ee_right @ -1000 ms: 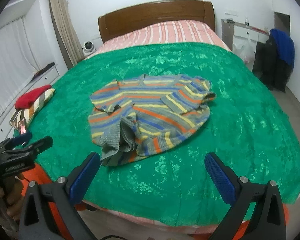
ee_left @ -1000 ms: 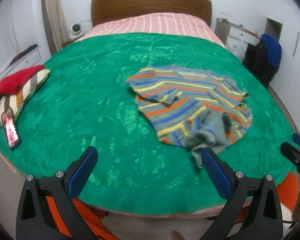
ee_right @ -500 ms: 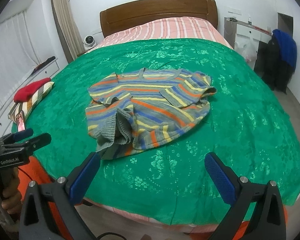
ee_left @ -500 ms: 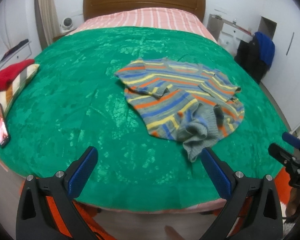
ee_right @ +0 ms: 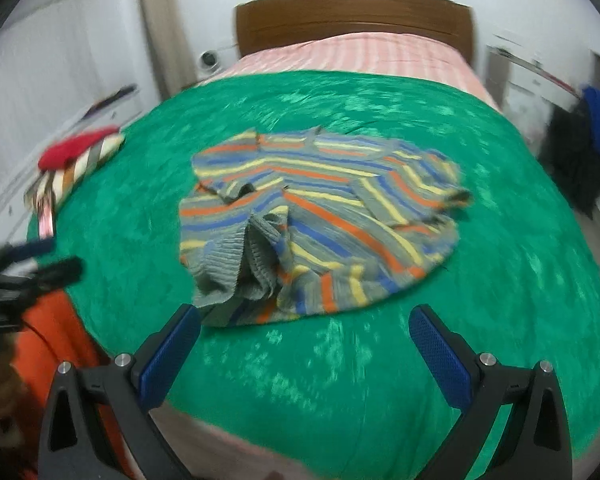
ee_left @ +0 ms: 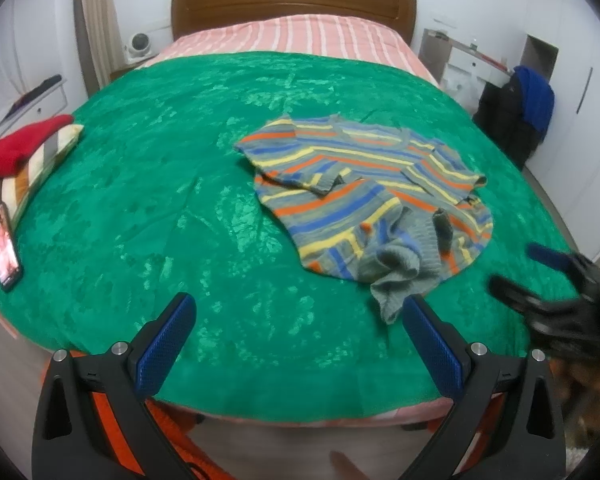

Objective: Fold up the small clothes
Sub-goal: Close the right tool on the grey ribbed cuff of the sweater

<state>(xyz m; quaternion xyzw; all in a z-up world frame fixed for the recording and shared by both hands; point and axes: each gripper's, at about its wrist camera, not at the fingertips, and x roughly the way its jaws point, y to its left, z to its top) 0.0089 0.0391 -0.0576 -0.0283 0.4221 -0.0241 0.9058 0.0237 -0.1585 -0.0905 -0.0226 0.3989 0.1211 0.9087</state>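
A small striped sweater (ee_left: pixel 364 196) in grey, blue, orange and yellow lies crumpled on the green bedspread (ee_left: pixel 160 184), its hem bunched toward the near edge. It also shows in the right wrist view (ee_right: pixel 320 224). My left gripper (ee_left: pixel 298 340) is open and empty, near the bed's front edge, to the left of the hem. My right gripper (ee_right: pixel 304 356) is open and empty, just in front of the bunched hem. The right gripper shows in the left wrist view (ee_left: pixel 548 280), and the left gripper in the right wrist view (ee_right: pixel 32 264).
A red cloth on a striped cushion (ee_left: pixel 28 152) and a phone (ee_left: pixel 4 248) lie at the bed's left edge. The wooden headboard (ee_left: pixel 292 4) is at the far end. Dark and blue clothes (ee_left: pixel 528 112) hang by the right wall.
Both grippers have moved in closer to the bed and the sweater. The right wrist view is now blurred with motion. The sweater lies as before.
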